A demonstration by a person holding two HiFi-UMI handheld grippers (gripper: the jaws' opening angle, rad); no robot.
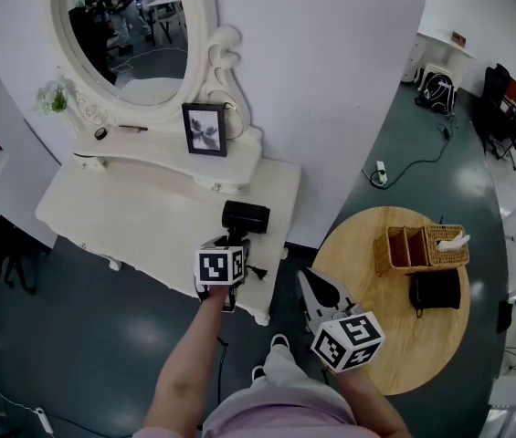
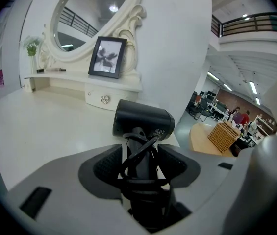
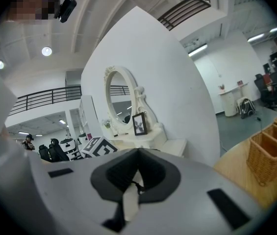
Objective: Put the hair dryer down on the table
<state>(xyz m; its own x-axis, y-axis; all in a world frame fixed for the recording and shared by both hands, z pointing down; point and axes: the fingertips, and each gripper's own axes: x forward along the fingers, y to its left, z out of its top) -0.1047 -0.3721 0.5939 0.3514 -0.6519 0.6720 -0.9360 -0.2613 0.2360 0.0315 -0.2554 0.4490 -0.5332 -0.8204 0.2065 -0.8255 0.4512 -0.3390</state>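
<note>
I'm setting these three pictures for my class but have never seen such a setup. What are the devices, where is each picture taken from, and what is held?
No robot here: a person holds a two-jaw gripper in each hand. The head view looks down from a camera on the person's head; the other two cameras ride on the grippers and look along their jaws. The left gripper grips a black hair dryer by its cord-wrapped handle over the white dressing table, which carries a mirror and a picture frame. The right gripper is shut and empty, near a round wooden table with a wicker basket.
</note>
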